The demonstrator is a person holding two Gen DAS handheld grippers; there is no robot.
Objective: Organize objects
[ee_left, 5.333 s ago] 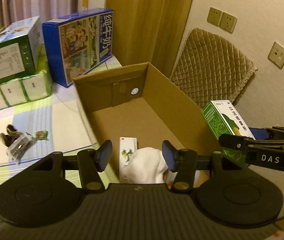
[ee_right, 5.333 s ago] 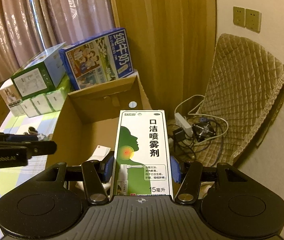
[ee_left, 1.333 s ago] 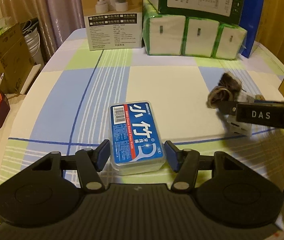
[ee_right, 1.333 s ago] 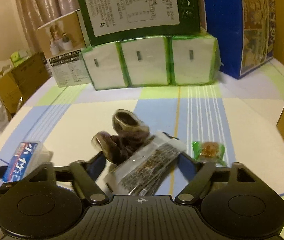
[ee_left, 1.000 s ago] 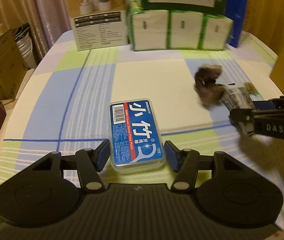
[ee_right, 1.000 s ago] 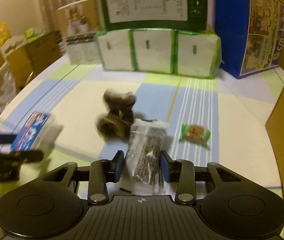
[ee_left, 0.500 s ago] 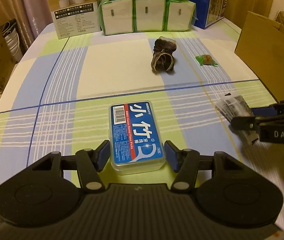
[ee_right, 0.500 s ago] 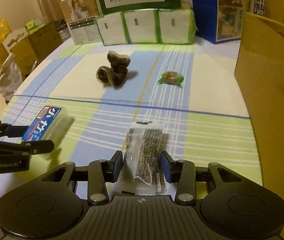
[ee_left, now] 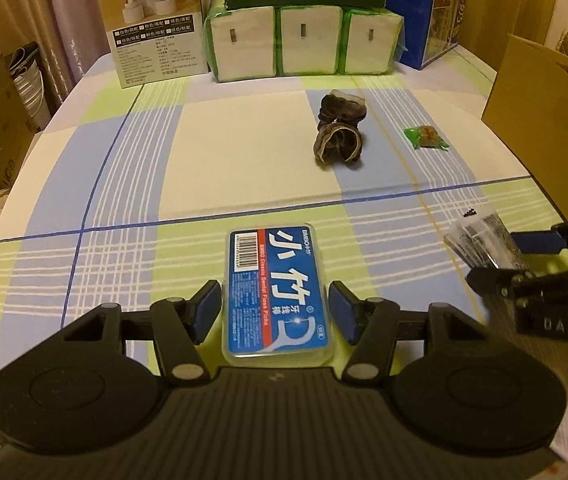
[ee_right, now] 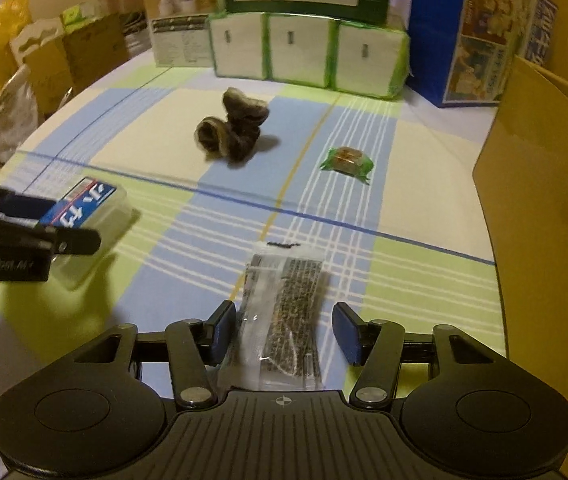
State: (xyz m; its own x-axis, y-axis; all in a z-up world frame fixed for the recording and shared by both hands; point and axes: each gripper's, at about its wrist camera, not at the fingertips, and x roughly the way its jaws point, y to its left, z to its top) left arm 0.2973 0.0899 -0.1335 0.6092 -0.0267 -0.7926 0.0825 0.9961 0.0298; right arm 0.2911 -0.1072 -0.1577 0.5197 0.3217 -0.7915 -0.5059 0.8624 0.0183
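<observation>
A blue-labelled clear floss-pick box [ee_left: 277, 292] sits between the pads of my left gripper [ee_left: 275, 310], which is shut on it above the checked tablecloth. My right gripper [ee_right: 284, 326] is shut on a clear packet of dark bits [ee_right: 284, 312], though its right pad stands very close to the packet's edge rather than pressing hard. In the left wrist view the packet [ee_left: 480, 240] sticks out of the right gripper [ee_left: 500, 260] at the right. A brown furry bundle [ee_left: 340, 136] and a small green-wrapped sweet [ee_left: 426, 138] lie on the cloth ahead.
An open cardboard box [ee_left: 544, 120] stands at the table's right side. Tissue packs [ee_left: 304, 44], a green carton, a blue milk carton [ee_left: 440, 8] and a humidifier box [ee_left: 155, 32] line the far edge. Cartons and bags crowd the floor at the left [ee_right: 43, 52].
Both grippers closed on their items and drew back toward the near edge, carrying the floss box and the packet. The right jaws stand slightly wider than half a second ago.
</observation>
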